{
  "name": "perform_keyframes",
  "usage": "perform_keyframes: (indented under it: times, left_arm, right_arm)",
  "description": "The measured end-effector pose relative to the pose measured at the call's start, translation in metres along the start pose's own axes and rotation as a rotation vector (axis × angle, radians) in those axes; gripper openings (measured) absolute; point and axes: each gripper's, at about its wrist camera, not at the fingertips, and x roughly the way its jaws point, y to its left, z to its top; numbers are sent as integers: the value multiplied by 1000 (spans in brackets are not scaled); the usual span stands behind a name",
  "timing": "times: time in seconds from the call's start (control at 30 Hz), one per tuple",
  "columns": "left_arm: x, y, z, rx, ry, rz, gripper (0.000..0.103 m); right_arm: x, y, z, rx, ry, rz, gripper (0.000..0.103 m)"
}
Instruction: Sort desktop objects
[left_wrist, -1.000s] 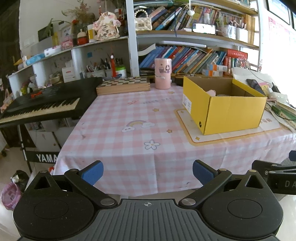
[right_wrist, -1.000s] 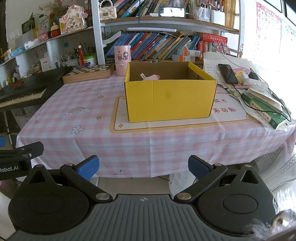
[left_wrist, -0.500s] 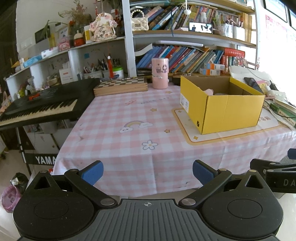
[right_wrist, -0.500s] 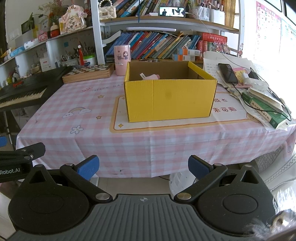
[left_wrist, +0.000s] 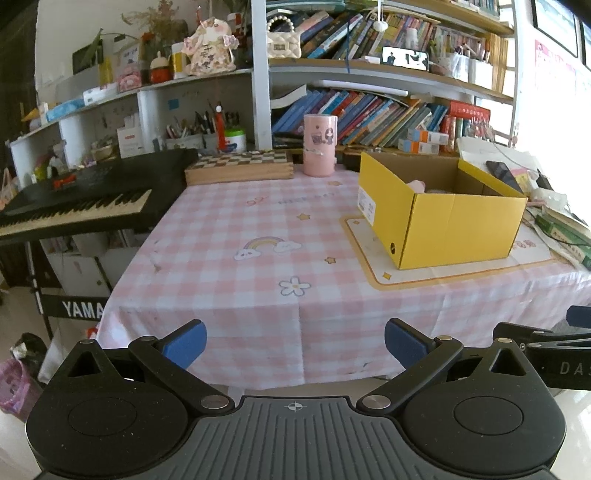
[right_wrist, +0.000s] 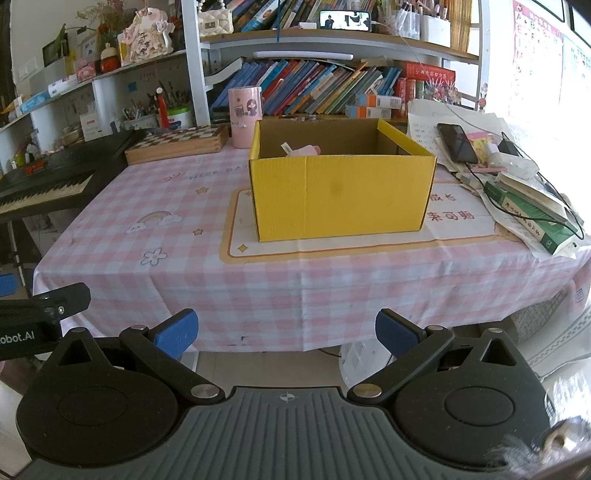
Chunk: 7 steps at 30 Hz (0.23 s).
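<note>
A: Which step are we looking at?

B: It seems the very end or a pause. The left gripper (left_wrist: 295, 341) and the right gripper (right_wrist: 286, 332) are both hanging off the near table edge at the bottom of their frames, jaws spread wide, carrying nothing.

A: And the things to sort?

B: A pink item (right_wrist: 303, 150) is lying inside the yellow box (right_wrist: 343, 199), centre of the right view. The checked cloth in front is looking bare.

A: Next move?

B: If anything is remaining, probably reaching toward the pink cup (left_wrist: 319, 144), upper centre, or the phone (right_wrist: 457, 143), upper right.
</note>
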Motion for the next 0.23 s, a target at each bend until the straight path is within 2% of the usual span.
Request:
perform_keyframes:
  times: [0.23]
  left_arm:
    - [-1, 3, 3, -8, -21, 15, 103]
  right_arm:
    - [2, -1, 3, -4, 7, 6, 103]
